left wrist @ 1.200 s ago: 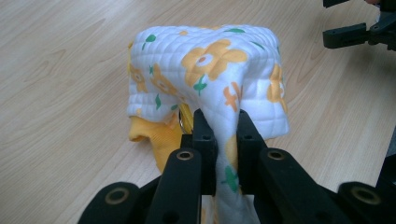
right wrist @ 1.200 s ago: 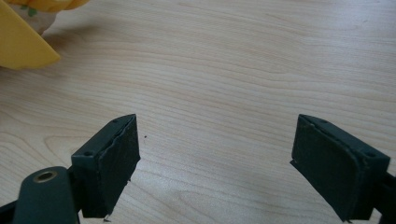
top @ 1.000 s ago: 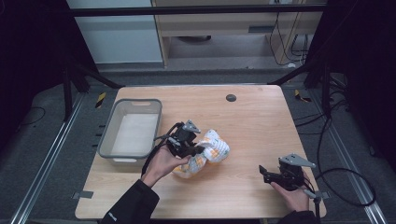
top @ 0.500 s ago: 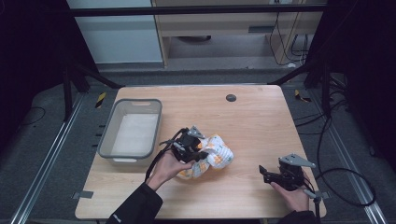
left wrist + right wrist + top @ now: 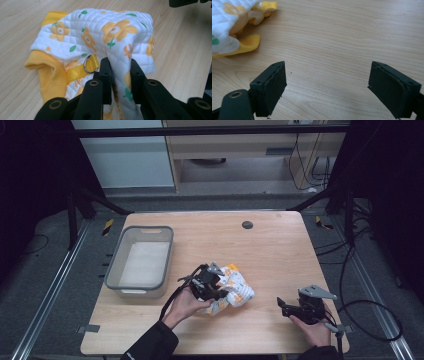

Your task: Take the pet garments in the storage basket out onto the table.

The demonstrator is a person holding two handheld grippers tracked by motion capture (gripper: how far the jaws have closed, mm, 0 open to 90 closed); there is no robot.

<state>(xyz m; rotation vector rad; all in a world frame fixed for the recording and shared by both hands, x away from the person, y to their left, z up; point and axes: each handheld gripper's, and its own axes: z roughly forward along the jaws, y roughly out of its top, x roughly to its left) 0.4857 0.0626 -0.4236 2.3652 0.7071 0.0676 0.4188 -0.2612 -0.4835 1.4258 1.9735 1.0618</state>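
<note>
Quilted floral garment [image 5: 100, 32] sits mid-table, right of the grey bin [image 5: 140, 263]; my left gripper [image 5: 119, 75] pinches a fold, probably for lifting. My right gripper [image 5: 327, 82] waits wide open, empty.

Overhead on table [image 5: 280, 245]; both claw cameras close, sharing garment [image 5: 100, 32].

No readable text, labels or numbers.

Crumpled white quilted garment [image 5: 100, 32], yellow flowers, lies mid-table.
</note>
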